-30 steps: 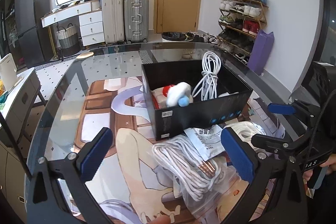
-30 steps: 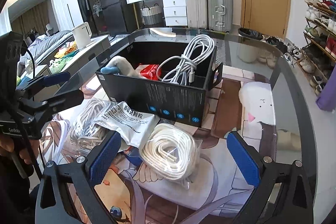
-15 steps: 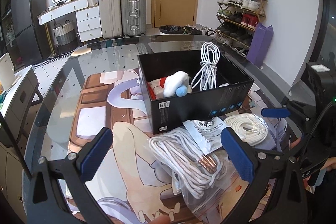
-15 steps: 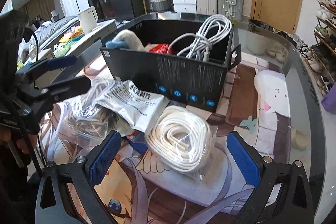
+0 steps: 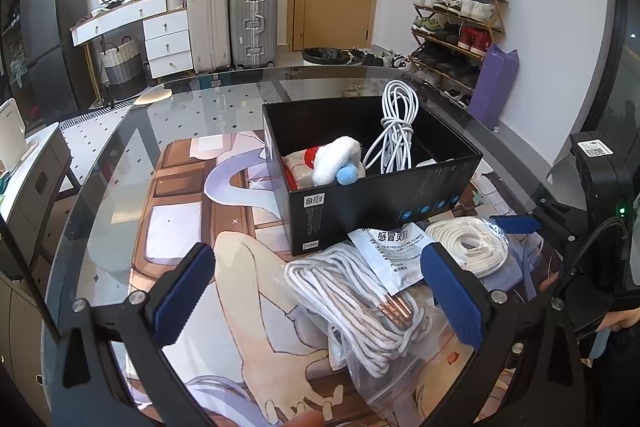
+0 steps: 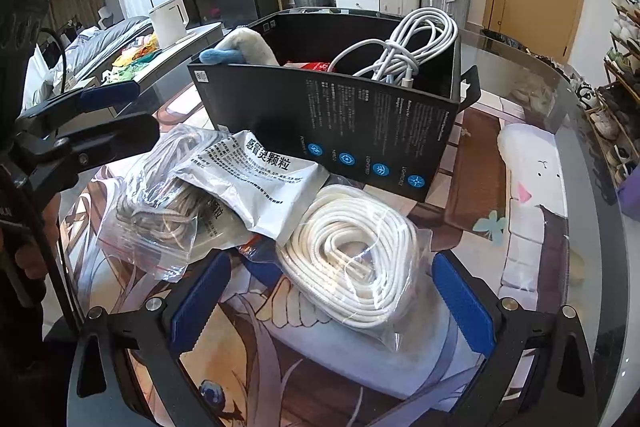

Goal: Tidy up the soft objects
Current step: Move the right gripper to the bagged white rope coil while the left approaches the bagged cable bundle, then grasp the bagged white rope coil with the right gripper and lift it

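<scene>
Rope coils in clear bags are lying on the glass table [image 5: 120, 163] in front of the box [image 5: 384, 195], toward the table's near edge. One bag, holding a white coil [image 6: 352, 259], is sitting just beside the box's long printed wall, and the right gripper [image 6: 332, 301] is hovering over it with its jaws standing wide apart, one blue pad on each side of the coil, neither visibly touching it. A second bag, holding a speckled rope [image 5: 352, 303] with copper-coloured tips, is lying near the box's front corner. The left gripper [image 5: 320, 299] is hanging above this bag with its jaws apart, gripping nothing. A white packet [image 6: 252, 179] printed with Chinese characters is resting between the two bags, overlapping the speckled rope's bag and touching the white coil's bag; its far end is lying against the foot of the box.

Inside the open box, a white cable [image 5: 394, 131] is leaning upright against the far wall, and a plush toy [image 5: 336, 163] with a blue pompom is poking over the rim at the near corner, with something red beside it.

An illustrated mat [image 5: 176, 223] is showing beneath the glass. Suitcases [image 5: 232, 23] are standing by the far wall of the room, and a shoe rack [image 5: 456, 23] is standing by the side wall.
</scene>
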Available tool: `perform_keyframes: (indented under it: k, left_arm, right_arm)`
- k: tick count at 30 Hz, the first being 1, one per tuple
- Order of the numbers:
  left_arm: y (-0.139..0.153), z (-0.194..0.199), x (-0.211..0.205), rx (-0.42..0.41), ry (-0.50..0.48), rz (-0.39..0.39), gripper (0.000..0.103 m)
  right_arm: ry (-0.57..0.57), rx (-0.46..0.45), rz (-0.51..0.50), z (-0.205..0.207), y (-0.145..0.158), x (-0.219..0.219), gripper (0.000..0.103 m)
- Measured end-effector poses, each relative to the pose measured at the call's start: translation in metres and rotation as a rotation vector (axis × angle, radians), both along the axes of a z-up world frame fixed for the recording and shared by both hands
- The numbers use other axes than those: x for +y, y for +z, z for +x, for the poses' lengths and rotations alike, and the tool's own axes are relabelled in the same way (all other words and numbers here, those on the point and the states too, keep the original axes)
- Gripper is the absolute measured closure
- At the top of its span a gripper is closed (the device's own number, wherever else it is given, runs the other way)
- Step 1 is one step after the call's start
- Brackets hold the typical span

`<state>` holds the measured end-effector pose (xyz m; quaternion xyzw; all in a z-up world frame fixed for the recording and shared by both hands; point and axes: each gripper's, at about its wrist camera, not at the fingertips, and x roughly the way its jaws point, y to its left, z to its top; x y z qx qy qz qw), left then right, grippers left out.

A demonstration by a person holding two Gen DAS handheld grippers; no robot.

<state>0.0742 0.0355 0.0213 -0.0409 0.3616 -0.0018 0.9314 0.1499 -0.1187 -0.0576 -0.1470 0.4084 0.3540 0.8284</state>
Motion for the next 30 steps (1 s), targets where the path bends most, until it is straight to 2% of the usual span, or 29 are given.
perform_keyframes:
  k: [22,30]
  left_arm:
    - [-0.005,0.001,-0.007,0.015,-0.016,0.016,0.000]
    - [-0.007,0.001,-0.004,0.016,-0.008,0.014,0.000]
  right_arm:
    - [-0.069,-0.022,-0.041,0.014,-0.011,0.020,0.001]
    - [-0.089,-0.015,-0.056,0.022,-0.012,0.006,0.001]
